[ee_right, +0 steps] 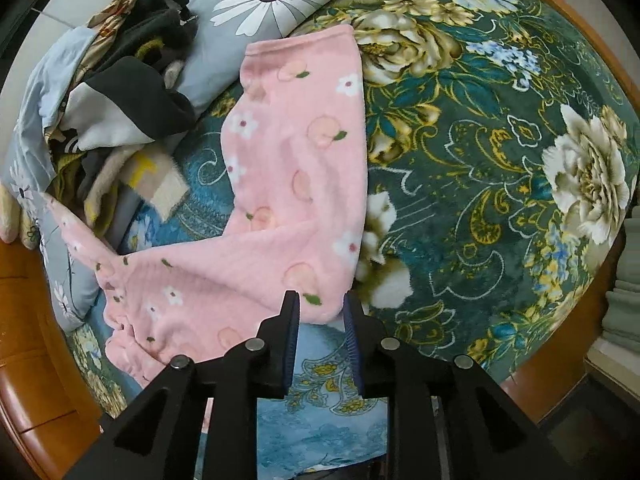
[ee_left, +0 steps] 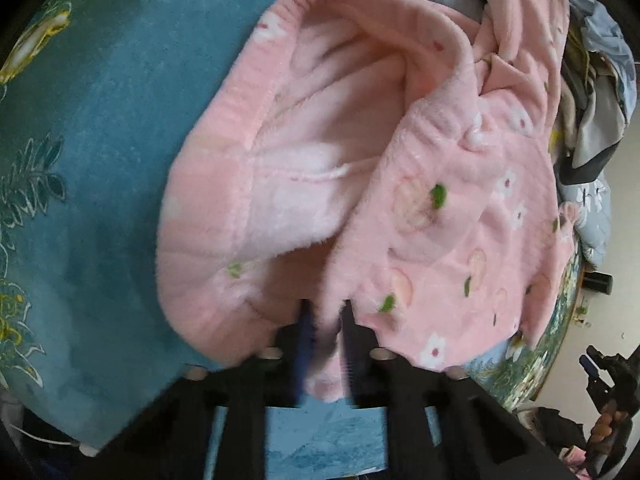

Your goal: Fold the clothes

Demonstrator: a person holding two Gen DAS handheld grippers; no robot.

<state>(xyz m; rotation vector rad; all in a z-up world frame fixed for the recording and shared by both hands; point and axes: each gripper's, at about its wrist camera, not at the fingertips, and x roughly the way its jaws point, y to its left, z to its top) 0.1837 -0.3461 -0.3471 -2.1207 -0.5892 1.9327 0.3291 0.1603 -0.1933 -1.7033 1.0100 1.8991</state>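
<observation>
Pink fleece pyjama trousers (ee_left: pixel 420 200) with a peach and flower print lie on the blue-green floral bedspread (ee_left: pixel 100 120). In the left wrist view the waist end gapes open and shows the pale inside. My left gripper (ee_left: pixel 326 308) is shut on a fold of the pink fleece at the waist edge. In the right wrist view one trouser leg (ee_right: pixel 296 152) lies stretched away from me. My right gripper (ee_right: pixel 320 304) is open, its fingers on either side of the near edge of the fleece, not clamped.
A heap of mixed clothes (ee_right: pixel 120 92) lies at the far left beside a grey daisy-print pillow (ee_right: pixel 256 4). The bed's wooden frame (ee_right: pixel 560 364) curves round the right and near sides. Folded pale green items (ee_right: pixel 626 280) are stacked at the far right.
</observation>
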